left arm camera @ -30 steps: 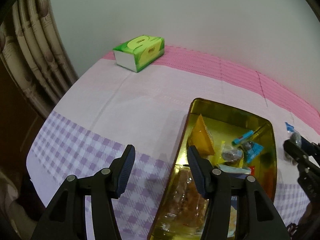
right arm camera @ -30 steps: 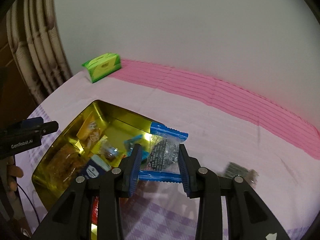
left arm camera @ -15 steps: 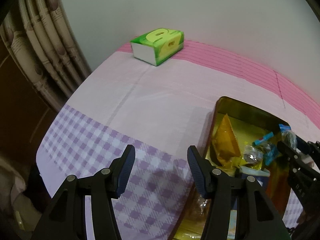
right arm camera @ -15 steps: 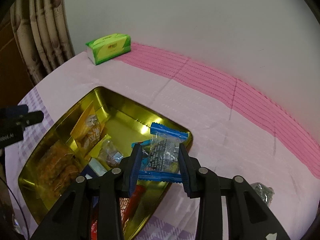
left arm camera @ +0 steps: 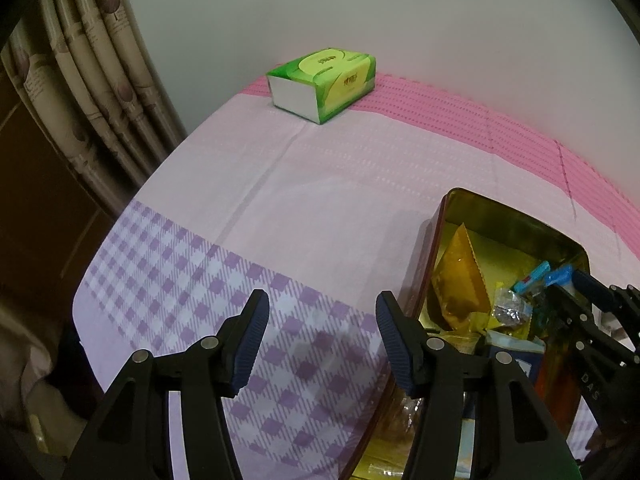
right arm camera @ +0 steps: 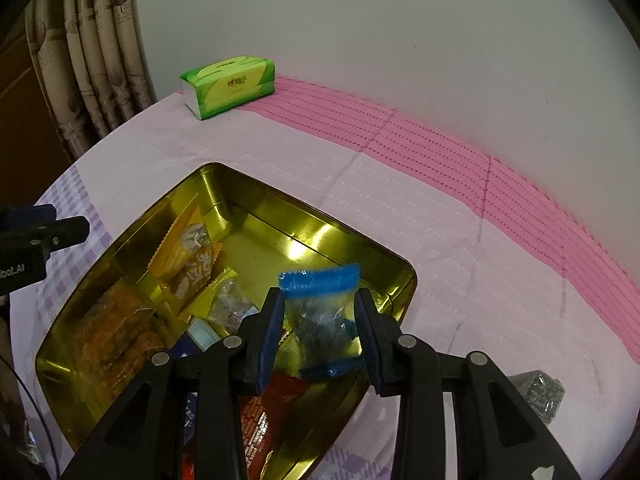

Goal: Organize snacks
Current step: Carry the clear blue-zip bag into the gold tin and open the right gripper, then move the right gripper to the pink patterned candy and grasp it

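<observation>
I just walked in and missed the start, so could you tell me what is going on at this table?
Someone is sorting snacks into a gold tin on the table. The right hand-held gripper holds a blue-edged snack packet over the tin's near corner, above the packets already inside. The left hand-held gripper is open and empty over the checked tablecloth beside the tin. Another dark packet lies outside on the cloth.

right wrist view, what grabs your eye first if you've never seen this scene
The shiny gold tin in the middle of the pink cloth, half full of snack packets. Right over it, the right tongs pinch a blue-edged packet. Far back by the wall sits a bright green tissue box.
</observation>
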Motion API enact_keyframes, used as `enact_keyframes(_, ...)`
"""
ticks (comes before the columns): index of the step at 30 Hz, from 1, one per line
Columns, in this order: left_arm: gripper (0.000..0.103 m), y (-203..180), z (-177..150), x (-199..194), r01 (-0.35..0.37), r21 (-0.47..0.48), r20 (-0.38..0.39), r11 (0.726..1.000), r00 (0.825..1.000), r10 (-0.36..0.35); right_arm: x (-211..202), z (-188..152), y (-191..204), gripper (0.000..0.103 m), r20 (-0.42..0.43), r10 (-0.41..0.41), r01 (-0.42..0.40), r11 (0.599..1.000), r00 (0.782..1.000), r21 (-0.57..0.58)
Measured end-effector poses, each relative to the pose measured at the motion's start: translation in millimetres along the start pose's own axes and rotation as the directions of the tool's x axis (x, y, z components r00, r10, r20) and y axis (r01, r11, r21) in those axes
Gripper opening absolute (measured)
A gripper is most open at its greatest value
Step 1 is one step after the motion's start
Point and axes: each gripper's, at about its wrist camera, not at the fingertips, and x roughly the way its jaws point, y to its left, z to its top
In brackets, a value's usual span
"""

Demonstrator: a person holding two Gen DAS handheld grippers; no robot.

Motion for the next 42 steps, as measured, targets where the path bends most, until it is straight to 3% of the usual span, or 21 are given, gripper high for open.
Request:
enact_keyframes(13, 0.057, -4, -3, 0, -0.003, 0.008, -0.002, 1.000, 1.000, 0.003, -38, -6, -10, 0.041, 0.070, 0.035, -0.039, 0.997, 0.997, 0.065)
enact_keyframes(20, 0.057, -8, -6, 0, -0.005, 0.021, -0.008, 1.000, 1.000, 0.006, -71, -34, -57, 0.044, 0.089, -0.036, 0.021, 0.985, 0.995, 0.170)
enact_keyframes(26, 0.057, -12, -7, -1, -0.004, 0.042, -0.002, 0.999, 1.000, 0.004, -91, -63, -116, 0.044, 0.064, -0.145, 0.121, 0.949, 0.987, 0.290)
enact_keyframes(31, 0.057, -16, -7, 0, -0.009, 0.063, 0.002, 0.998, 1.000, 0.009, -91, -86, -155, 0.044, 0.015, -0.189, 0.170, 0.911, 0.982, 0.375)
enact_keyframes(42, 0.057, -22, -6, -6, -0.016, 0.103, 0.042, 0.995, 0.999, 0.012, -64, -96, -171, 0.044, -0.041, -0.177, 0.177, 0.888, 0.983, 0.424)
